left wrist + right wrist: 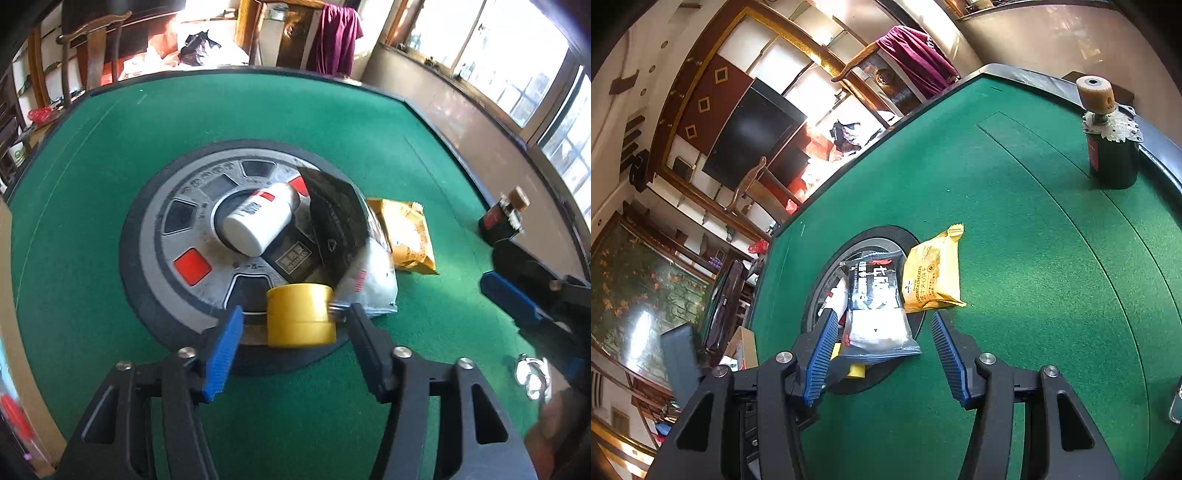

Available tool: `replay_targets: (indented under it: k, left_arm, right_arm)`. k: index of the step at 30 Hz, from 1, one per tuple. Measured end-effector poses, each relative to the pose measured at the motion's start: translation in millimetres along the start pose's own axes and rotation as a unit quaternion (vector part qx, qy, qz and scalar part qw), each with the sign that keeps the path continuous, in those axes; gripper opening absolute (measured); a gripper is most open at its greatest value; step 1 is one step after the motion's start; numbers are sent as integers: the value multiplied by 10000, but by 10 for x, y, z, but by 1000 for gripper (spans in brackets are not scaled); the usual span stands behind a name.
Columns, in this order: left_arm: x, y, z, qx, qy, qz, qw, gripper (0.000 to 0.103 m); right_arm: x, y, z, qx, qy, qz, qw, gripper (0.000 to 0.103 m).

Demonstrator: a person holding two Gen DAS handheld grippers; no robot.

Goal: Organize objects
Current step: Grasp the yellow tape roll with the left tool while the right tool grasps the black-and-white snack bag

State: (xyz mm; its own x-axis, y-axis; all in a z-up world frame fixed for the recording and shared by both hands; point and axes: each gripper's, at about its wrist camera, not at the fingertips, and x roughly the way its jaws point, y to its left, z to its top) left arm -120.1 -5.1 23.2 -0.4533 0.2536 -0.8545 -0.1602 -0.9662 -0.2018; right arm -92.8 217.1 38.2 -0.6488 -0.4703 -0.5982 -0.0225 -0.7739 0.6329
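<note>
My left gripper (295, 310) is open around a yellow tape roll (299, 314) standing on the near rim of the round grey console (173, 229); a gap shows at the left pad. A white bottle (258, 221) lies on the console's hub beside a black pouch (332, 218), a clear bag of white stuff (373, 280) and a yellow cracker packet (406, 236). My right gripper (882, 319) is open over the clear bag (879, 332), pads apart from it. Beyond it lie the black pouch (873, 284) and the cracker packet (932, 277).
The green felt table (332, 122) has a raised dark rim. A dark cylinder with a tan wheel on top (1108, 147) stands near the far right edge. A metal clip (532, 373) lies on the felt at the right. Wooden chairs and shelves stand beyond the table.
</note>
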Motion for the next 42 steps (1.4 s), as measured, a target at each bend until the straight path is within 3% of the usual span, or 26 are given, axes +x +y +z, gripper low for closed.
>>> replay_targets:
  k: [2, 8, 11, 13, 15, 19, 22, 27, 32, 34, 35, 36, 40, 42]
  left_arm:
    - [70, -15, -2, 42, 67, 74, 9999, 39]
    - [64, 162, -175, -193, -165, 133, 9996, 38]
    - [-51, 293, -359, -326, -230, 108, 9991, 38]
    - [-124, 357, -485, -290, -359, 321, 9984, 39]
    - [-146, 429, -533, -319, -435, 209, 9983, 39]
    - [-150, 426, -537, -234, -477, 196, 9984, 39]
    - [-132, 393, -515, -170, -486, 244, 9984, 39]
    - [-152, 466, -479, -329, -445, 74, 9984, 39]
    - [-129, 425, -476, -234, -485, 223, 9983, 39]
    - [-123, 413, -479, -199, -513, 277, 9981, 39]
    - [-120, 411, -476, -192, -527, 284, 9980, 39]
    - [-119, 412, -474, -196, -535, 287, 9980, 39]
    - [-116, 425, -466, -188, -532, 276, 9980, 39]
    - [-116, 414, -472, -174, -529, 286, 9980, 39]
  right_arm:
    - [5, 11, 0, -6, -5, -29, 10000, 59]
    - [99, -13, -21, 12, 88, -125, 9999, 59]
    - [157, 13, -41, -49, 103, -150, 9998, 67]
    - [217, 59, -72, -169, 98, -129, 9997, 71]
    - [291, 113, -86, -285, 80, -166, 9994, 77]
    - [447, 216, -50, -463, 54, -424, 9980, 81]
    - [598, 278, -37, -546, 256, -349, 9976, 81]
    - [806, 419, 1, -970, 234, -823, 9916, 81]
    - [989, 564, 29, -1541, 133, -1321, 9791, 80]
    - [1026, 599, 5, -1780, 76, -1497, 9725, 68]
    - [1029, 601, -5, -1864, 6, -1618, 9691, 36]
    - [1052, 587, -5, -1894, 75, -1637, 9681, 32]
    - [998, 547, -20, -1894, 243, -1502, 9700, 30]
    - [982, 543, -55, -1876, 447, -1422, 9709, 36]
